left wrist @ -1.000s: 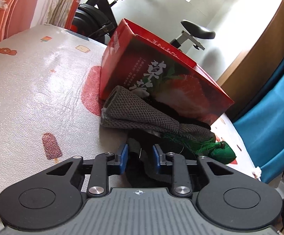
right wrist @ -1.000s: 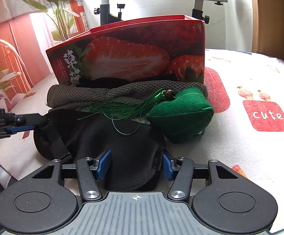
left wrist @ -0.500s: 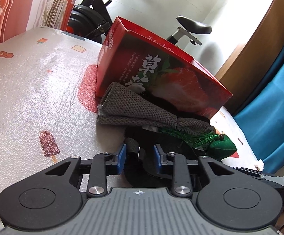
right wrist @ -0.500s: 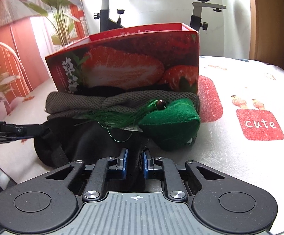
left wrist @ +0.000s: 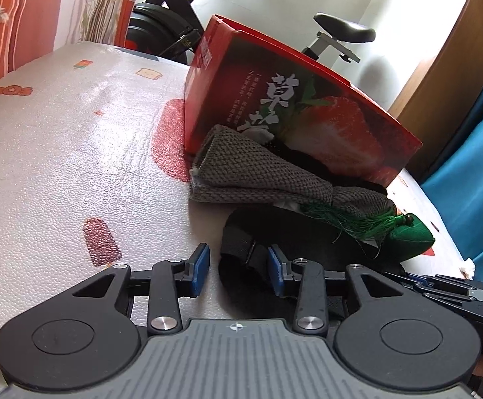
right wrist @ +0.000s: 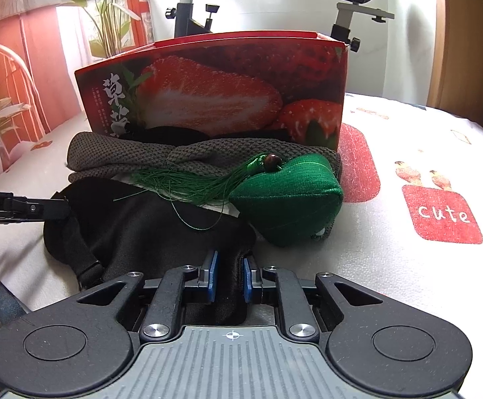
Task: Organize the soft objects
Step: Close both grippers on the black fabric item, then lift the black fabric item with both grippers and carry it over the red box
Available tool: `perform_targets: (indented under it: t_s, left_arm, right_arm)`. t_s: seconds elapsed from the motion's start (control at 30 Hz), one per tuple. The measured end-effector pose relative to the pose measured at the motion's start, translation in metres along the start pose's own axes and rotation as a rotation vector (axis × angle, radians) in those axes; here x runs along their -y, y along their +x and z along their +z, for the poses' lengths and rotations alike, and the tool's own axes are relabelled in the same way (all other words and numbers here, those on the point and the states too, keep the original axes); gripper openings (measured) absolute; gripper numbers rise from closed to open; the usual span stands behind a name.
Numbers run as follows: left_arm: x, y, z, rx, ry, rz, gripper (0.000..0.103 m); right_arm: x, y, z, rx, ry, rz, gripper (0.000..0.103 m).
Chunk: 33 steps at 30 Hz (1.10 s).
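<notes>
The black eye mask (right wrist: pixel 148 232) lies in front of the strawberry box (right wrist: pixel 215 93), its far edge hidden under the grey knit cloth (right wrist: pixel 161 159) and green tasselled pouch (right wrist: pixel 291 202). The right gripper (right wrist: pixel 230 277) pinches its near edge. The left gripper (left wrist: pixel 238 267), jaws just widening, straddles the strap without pressing.

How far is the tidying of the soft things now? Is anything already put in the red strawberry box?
Nothing visibly stowed: the inside of the red strawberry box is hidden. In hand: the right gripper is shut on the black eye mask, while the left gripper has just been opening around its strap end, pads apart. Left: the grey knitted cloth and the green tasselled pouch lie on the table before the box.
</notes>
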State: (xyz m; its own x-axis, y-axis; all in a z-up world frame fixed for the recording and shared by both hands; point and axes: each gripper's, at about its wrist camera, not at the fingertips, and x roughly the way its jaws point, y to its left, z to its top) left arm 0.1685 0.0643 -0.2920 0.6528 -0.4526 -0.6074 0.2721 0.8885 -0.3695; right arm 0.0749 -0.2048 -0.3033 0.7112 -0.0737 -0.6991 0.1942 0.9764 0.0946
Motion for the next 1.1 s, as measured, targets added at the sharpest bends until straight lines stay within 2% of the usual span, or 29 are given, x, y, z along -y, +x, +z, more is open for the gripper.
perform_targets:
  t_s: [0.13,0.3,0.4,0.47,0.5,0.53,0.73,0.9,1.1]
  left_arm:
    - [-0.003,0.005,0.004,0.007,-0.018,-0.016,0.04]
    - [-0.012,0.007,0.001,-0.013,-0.13,-0.134,0.04]
    - [-0.008,0.006,-0.001,-0.026,-0.112,-0.149,0.04]
    - [0.0,0.001,-0.001,-0.011,-0.068,-0.129,0.032]
    - [0.003,-0.001,-0.001,-0.001,-0.046,-0.112,0.019]
    - [0.005,-0.004,0.001,0.011,-0.03,-0.093,0.014]
    - [0.006,-0.024,0.006,0.092,-0.014,-0.024,0.011]
    - [0.014,-0.041,0.011,0.145,0.016,-0.011,0.01]
    - [0.027,-0.064,0.029,0.229,0.053,-0.006,0.01]
  right_arm:
    - [0.0,0.0,0.0,0.001,-0.001,0.0,0.015]
    - [0.0,0.0,0.0,0.0,0.0,0.0,0.015]
    - [0.0,0.0,0.0,0.0,0.0,0.0,0.015]
    - [0.0,-0.001,0.001,-0.003,0.001,0.0,0.015]
    - [-0.001,-0.001,0.001,-0.004,-0.002,-0.002,0.015]
    - [-0.002,-0.003,0.002,-0.001,0.0,-0.002,0.014]
    - [-0.006,-0.027,0.012,0.071,-0.008,0.063,0.013]
    - [-0.018,-0.052,0.026,0.15,-0.083,0.108,0.011]
    - [-0.022,-0.072,0.048,0.221,-0.099,0.13,0.01]
